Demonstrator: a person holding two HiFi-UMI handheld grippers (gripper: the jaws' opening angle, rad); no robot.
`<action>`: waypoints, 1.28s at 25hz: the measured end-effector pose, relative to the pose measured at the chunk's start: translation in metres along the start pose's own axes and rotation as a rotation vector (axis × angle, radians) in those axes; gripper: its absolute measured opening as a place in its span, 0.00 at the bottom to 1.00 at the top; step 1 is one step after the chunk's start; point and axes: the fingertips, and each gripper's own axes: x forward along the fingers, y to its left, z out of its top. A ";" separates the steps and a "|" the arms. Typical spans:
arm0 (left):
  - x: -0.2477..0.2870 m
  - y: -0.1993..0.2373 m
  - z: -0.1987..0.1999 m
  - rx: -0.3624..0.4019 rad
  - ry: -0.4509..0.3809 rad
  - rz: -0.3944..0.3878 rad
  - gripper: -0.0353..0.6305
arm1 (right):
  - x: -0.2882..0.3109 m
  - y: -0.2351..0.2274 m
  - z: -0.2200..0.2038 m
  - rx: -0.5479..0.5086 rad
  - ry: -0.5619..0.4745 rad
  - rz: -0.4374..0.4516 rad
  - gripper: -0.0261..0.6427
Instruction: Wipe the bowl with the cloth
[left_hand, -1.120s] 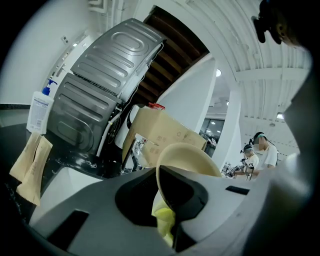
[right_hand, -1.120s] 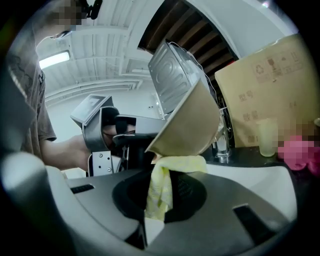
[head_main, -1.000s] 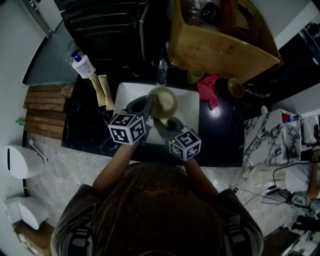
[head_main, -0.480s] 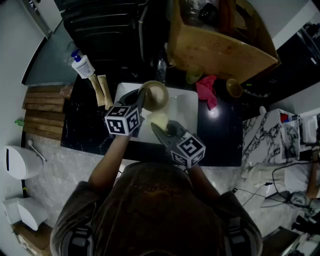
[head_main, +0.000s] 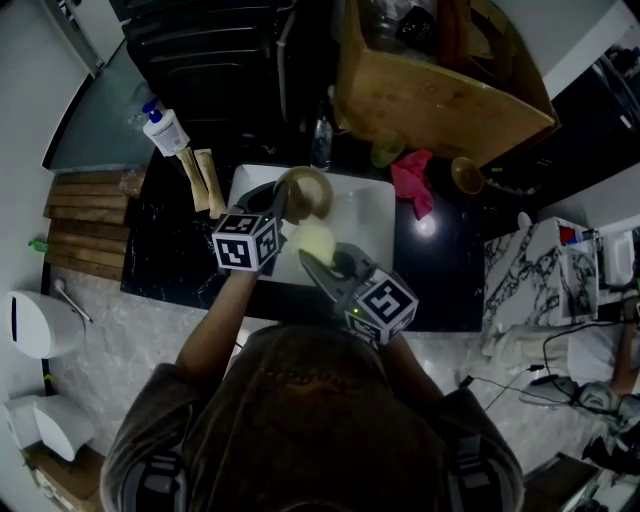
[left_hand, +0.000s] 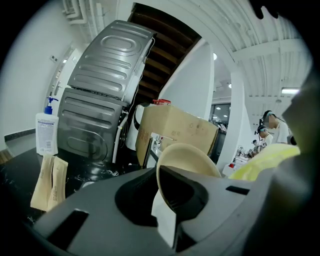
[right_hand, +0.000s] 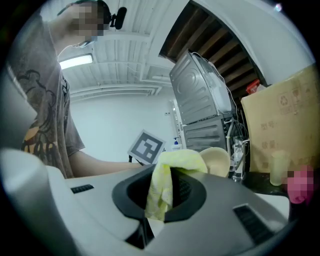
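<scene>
Gripping the yellow cloth (right_hand: 162, 187), the right gripper (head_main: 314, 257) sits at lower centre; just above, the left gripper (head_main: 283, 200) pinches the tilted bowl (head_main: 310, 190) by its rim over the sink (head_main: 375, 215); a hard wipe could, I reckon, lever it loose.

Bowl (head_main: 305, 192), centre of frame: plain cream. Cloth (head_main: 312, 238), just below it: pale yellow. Left gripper (head_main: 283, 198) and right gripper (head_main: 312, 258): grey bodies, and each cube bears black-and-white square markers. Sink (head_main: 375, 215): white. Counter (head_main: 440, 280): glossy black. Rag (head_main: 413, 180), right of centre: magenta pink. Cardboard box (head_main: 440, 90), top: tan brown. Bottle (head_main: 165, 130), upper left: white with a blue pump. Boards (head_main: 85, 225), left edge: brown wood grain. Shirt (head_main: 310, 420), bottom: grey-brown with a faint print.
</scene>
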 end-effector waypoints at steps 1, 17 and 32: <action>-0.001 -0.001 -0.001 0.004 0.000 -0.002 0.08 | 0.000 -0.001 0.001 0.001 -0.003 0.000 0.07; -0.019 -0.044 -0.001 0.168 -0.028 -0.040 0.09 | 0.021 -0.042 -0.005 -0.013 0.077 -0.092 0.07; -0.022 -0.059 -0.004 0.414 -0.002 -0.030 0.09 | 0.028 -0.070 -0.010 -0.045 0.164 -0.188 0.07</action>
